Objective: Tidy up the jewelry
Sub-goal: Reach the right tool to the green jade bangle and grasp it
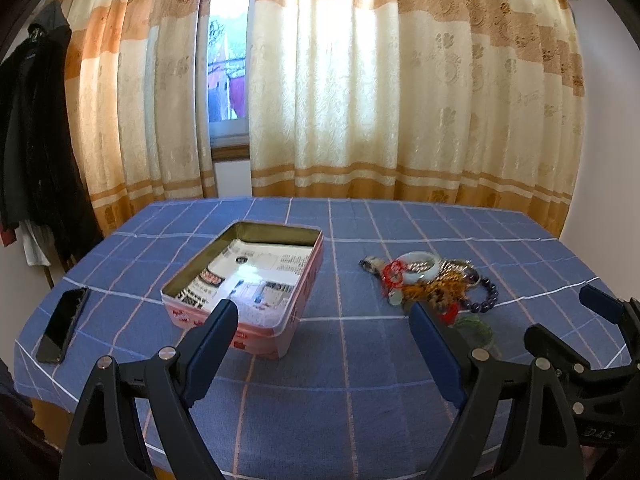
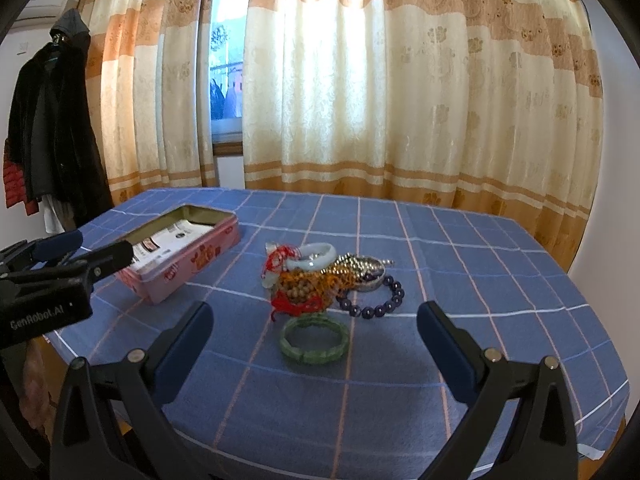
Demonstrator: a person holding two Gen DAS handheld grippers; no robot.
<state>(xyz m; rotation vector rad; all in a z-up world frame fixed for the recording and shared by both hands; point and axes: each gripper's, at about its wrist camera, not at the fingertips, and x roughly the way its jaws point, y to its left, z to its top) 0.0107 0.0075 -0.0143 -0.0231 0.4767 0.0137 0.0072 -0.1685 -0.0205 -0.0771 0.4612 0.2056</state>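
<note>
An open pink tin box (image 1: 248,288) (image 2: 180,256) lined with printed paper stands on the blue checked tablecloth, holding no jewelry. To its right lies a jewelry pile (image 1: 436,284) (image 2: 332,280): a pale jade bangle (image 2: 314,256), wooden beads with red cord, a silver chain and a dark purple bead bracelet (image 2: 376,300). A green bangle (image 2: 314,338) lies nearest, in front of the pile. My left gripper (image 1: 324,312) is open and empty, just in front of the box. My right gripper (image 2: 314,316) is open and empty, its fingers either side of the green bangle, short of it.
A black phone (image 1: 64,322) lies at the table's left edge. Curtains and a window stand behind the table (image 1: 360,392). Dark coats (image 2: 48,128) hang at the left wall. The right gripper (image 1: 600,328) shows in the left wrist view, the left gripper (image 2: 68,256) in the right one.
</note>
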